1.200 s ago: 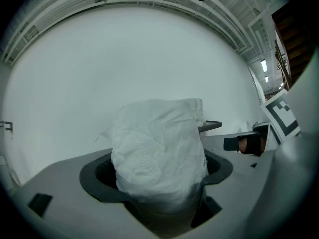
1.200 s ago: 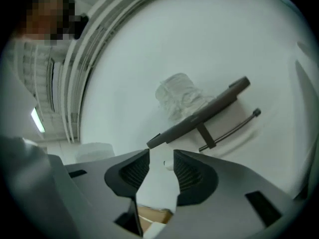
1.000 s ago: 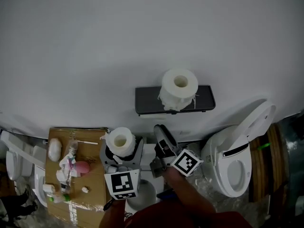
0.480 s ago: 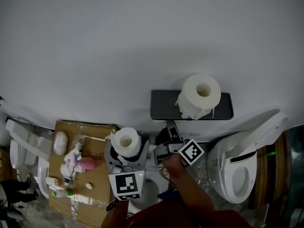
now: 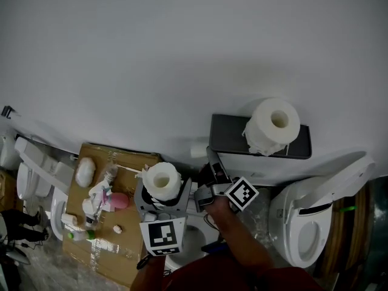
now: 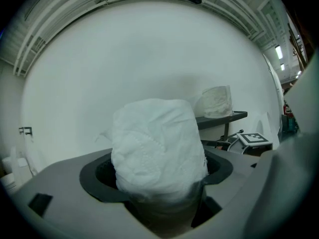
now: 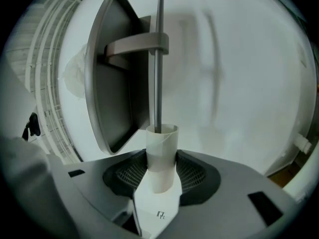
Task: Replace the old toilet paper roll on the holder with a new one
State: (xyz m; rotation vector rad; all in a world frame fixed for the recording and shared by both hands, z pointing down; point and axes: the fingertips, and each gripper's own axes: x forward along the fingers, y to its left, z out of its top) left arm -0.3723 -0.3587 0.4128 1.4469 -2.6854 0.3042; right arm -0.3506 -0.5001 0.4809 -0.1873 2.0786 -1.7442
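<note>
Left claw [image 6: 158,195] is clamped on a full white toilet paper roll [image 6: 157,151] that stands upright between its jaws. The right claw [image 7: 162,185], jaws just closing, grips a pale empty cardboard tube [image 7: 162,156], whose open end meets the thin metal rod [image 7: 158,59] of the dark grey wall holder [image 7: 112,78]. Beyond, another white paper roll [image 5: 274,126] sits on the holder's shelf against the plain white wall [image 5: 182,53], with a white toilet [image 5: 312,223] to the right and a brown cardboard sheet [image 5: 130,165] to the left.
</note>
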